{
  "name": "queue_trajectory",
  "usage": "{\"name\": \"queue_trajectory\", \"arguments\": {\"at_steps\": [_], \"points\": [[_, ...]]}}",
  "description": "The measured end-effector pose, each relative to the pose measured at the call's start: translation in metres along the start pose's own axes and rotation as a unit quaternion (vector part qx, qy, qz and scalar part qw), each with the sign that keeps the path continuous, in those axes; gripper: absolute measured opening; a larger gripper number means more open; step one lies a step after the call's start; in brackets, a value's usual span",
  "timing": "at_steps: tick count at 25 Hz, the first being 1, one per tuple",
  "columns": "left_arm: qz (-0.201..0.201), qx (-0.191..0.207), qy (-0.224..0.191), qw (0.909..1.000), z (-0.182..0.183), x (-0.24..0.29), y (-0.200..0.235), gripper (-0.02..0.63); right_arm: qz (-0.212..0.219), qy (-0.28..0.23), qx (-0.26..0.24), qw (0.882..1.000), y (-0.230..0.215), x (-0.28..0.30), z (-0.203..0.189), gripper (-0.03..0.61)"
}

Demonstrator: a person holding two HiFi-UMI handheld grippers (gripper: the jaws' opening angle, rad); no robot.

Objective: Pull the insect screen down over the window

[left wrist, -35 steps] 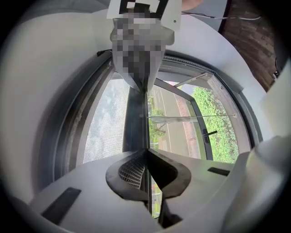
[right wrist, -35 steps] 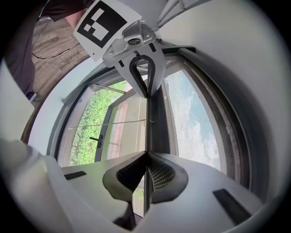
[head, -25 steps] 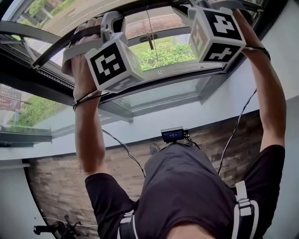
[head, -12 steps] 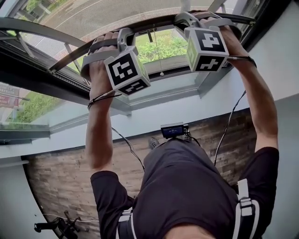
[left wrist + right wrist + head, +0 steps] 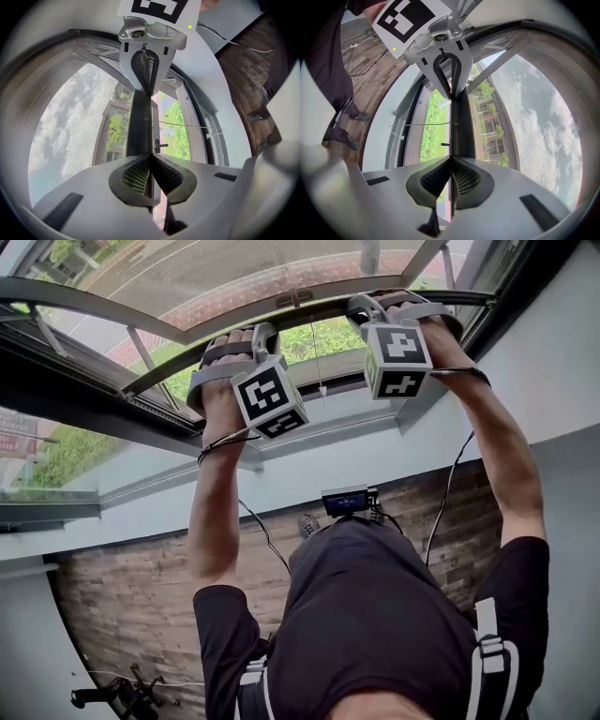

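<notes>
Both tongs grip the dark bar [image 5: 309,313] at the bottom edge of the screen, arms raised overhead. The left tongs [image 5: 246,337] sit left of the bar's middle and the right tongs [image 5: 375,304] right of it, with a bare stretch of bar between them.

In the left gripper view, the left tongs [image 5: 150,154] are pinched narrow, their ribbed pads [image 5: 136,174] pressed on a thin lip of the bar [image 5: 139,122], which runs straight away from the camera. The other pair shows at the far end of it, clamped on the same lip. The right gripper view matches: the right tongs [image 5: 451,158] are closed on the bar [image 5: 463,126], almost together (only the lip keeps them apart).

Grey mesh [image 5: 234,268] stretches from the bar up across the upper window, dimming the street behind it. In the gripper views it lies to one side of the bar [image 5: 70,122] [image 5: 543,117]. On the other side the pane is uncovered, showing bright green lawn. A thin cord [image 5: 317,357] hangs from the bar's middle, its small end piece near the lower window frame [image 5: 309,432]; it appears as a fine line across the glass in both gripper views [image 5: 187,124] [image 5: 422,124].

Below, the person's dark shirt [image 5: 375,615] and a wood-plank floor [image 5: 131,615] fill the head view.
</notes>
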State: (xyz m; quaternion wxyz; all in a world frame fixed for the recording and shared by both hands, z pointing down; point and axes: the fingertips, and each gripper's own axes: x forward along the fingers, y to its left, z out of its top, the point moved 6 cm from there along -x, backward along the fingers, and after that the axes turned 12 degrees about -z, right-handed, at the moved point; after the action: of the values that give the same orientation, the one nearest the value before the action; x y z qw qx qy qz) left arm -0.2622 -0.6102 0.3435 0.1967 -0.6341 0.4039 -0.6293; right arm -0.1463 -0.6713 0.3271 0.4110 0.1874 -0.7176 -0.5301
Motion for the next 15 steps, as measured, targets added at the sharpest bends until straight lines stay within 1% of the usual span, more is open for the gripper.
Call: {"name": "queue_trajectory", "arguments": {"at_steps": [3, 6, 12, 15], "points": [[-0.013, -0.006, 0.000, 0.9999, -0.004, 0.015, -0.016, 0.021, 0.014, 0.003, 0.002, 1.000, 0.021, 0.011, -0.003, 0.021], [-0.014, -0.013, 0.000, 0.9998, -0.004, 0.026, -0.028, 0.021, 0.014, 0.004, 0.005, 1.000, 0.035, 0.017, -0.005, 0.021], [0.006, -0.009, 0.013, 0.9999, -0.006, 0.032, -0.033, 0.021, -0.004, 0.004, 0.004, 1.000, 0.043, 0.020, -0.005, 0.022], [-0.011, -0.012, 0.013, 0.9998, -0.007, 0.036, -0.041, 0.021, 0.006, 0.008, 0.004, 1.000, 0.051, 0.022, -0.005, 0.021]]}}
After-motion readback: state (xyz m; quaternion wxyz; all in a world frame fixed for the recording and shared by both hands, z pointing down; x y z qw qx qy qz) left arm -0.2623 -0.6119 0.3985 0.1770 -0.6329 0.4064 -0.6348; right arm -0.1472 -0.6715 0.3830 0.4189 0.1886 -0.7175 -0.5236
